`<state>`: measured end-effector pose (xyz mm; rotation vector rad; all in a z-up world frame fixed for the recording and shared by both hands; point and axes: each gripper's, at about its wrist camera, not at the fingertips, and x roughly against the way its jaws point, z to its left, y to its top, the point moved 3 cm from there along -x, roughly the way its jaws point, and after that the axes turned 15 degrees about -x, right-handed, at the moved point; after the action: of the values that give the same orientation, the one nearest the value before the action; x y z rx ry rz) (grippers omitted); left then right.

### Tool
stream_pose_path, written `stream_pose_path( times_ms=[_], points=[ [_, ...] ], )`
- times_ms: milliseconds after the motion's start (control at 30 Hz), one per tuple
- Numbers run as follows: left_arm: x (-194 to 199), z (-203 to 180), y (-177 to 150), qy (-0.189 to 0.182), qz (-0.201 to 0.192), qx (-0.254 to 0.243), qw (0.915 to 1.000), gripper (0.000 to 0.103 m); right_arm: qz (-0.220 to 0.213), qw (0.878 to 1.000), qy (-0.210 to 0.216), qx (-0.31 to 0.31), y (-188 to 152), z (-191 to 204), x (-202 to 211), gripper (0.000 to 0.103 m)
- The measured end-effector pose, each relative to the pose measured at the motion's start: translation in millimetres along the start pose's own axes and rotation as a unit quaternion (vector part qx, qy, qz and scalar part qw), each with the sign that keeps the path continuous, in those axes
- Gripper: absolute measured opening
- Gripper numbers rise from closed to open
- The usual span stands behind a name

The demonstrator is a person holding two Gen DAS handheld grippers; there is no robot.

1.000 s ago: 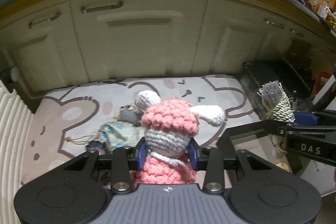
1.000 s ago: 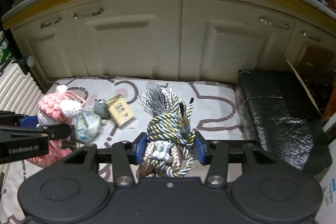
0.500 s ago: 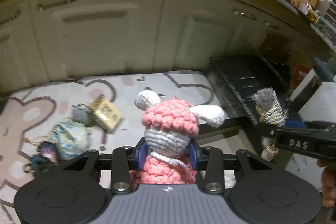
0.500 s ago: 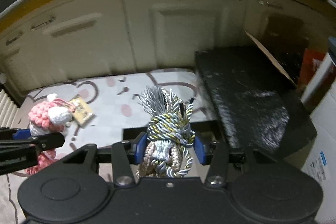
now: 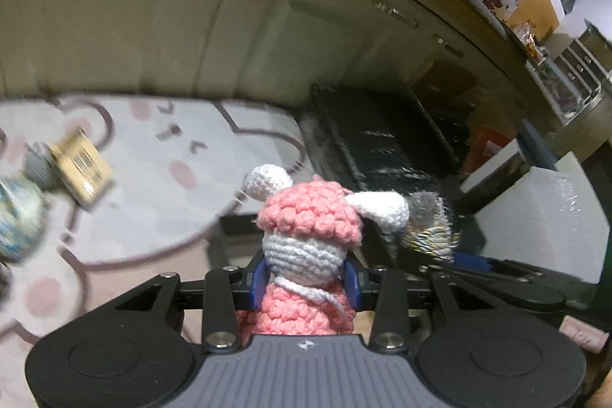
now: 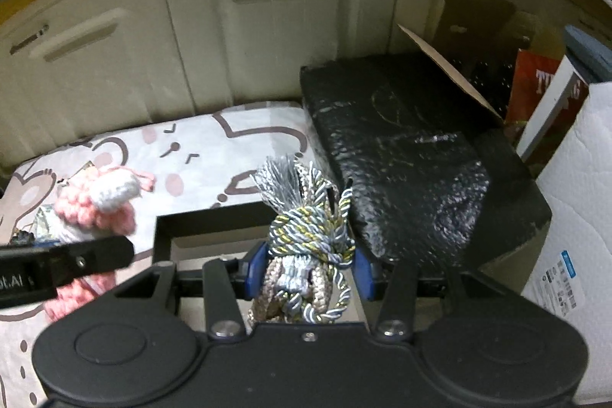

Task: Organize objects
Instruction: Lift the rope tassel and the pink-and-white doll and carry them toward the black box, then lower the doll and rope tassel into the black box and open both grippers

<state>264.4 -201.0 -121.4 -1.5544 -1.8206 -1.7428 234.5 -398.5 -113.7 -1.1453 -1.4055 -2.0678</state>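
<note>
A: Since the earlier pictures both views have swung to the right. The mat [image 6: 244,148] has moved to the left side, and the black block [image 6: 413,155] is now in the middle.

B: And the small things on the mat?

A: In the left view the yellow box [image 5: 82,168] and the blue pouch [image 5: 17,224] are now at the far left edge, blurred, and the box touches a grey ball [image 5: 38,169].

B: What does the left hand-held gripper [image 5: 305,278] hold?

A: It pinches the crochet doll [image 5: 310,236] between its blue pads [image 5: 258,278]. The doll stands upright, pink cap and white ears above the fingers. In the right view the doll [image 6: 95,201] is at the left, over the near part of the mat.

B: And the right hand-held gripper [image 6: 308,272]?

A: Its fingers are pressed on the cord bundle [image 6: 306,239]; the grey tassel points up and away. In the left view this bundle [image 5: 430,224] is just right of the doll's ear.

B: What lies under the bundle?

A: A tray [image 6: 206,220] with dark walls and a pale bottom, near the mat and just left of the black block. I cannot tell how high the bundle is above it.

B: Further right?

A: A white roll [image 6: 573,201], and behind it a red book [image 6: 535,86]. Cabinets [image 6: 275,25] close the far side.
</note>
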Motion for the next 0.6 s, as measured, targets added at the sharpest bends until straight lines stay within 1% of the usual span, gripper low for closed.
stream_pose_path(
  times_ms=[100, 200, 233, 333, 400, 500, 600],
  points=[
    [-13, 1, -2, -0.028, 0.005, 0.029, 0.9992, 0.041, 0.003, 1.000, -0.006, -0.007, 0, -6, -5, 0.048],
    [-20, 4, 0, -0.048, -0.012, 0.051, 0.9975, 0.041, 0.005, 1.000, -0.006, -0.024, 1, -12, -9, 0.048],
    [-21, 6, 2, -0.052, -0.025, 0.059, 0.9966, 0.041, 0.005, 1.000, -0.005, -0.029, 1, -12, -10, 0.048],
    [-24, 11, 8, -0.052, -0.059, 0.063, 0.9949, 0.041, 0.006, 0.999, -0.002, -0.032, 0, -12, -15, 0.048],
    [-29, 14, 9, -0.048, -0.067, 0.062, 0.9947, 0.041, 0.006, 1.000, 0.000, -0.029, 0, -10, -19, 0.048],
    [-45, 20, 4, -0.055, -0.049, 0.075, 0.9945, 0.041, 0.007, 1.000, 0.002, -0.022, 0, -7, -25, 0.048],
    [-61, 24, -6, -0.054, -0.018, 0.081, 0.9951, 0.041, 0.015, 1.000, 0.001, -0.013, -1, -4, -32, 0.048]
  ],
)
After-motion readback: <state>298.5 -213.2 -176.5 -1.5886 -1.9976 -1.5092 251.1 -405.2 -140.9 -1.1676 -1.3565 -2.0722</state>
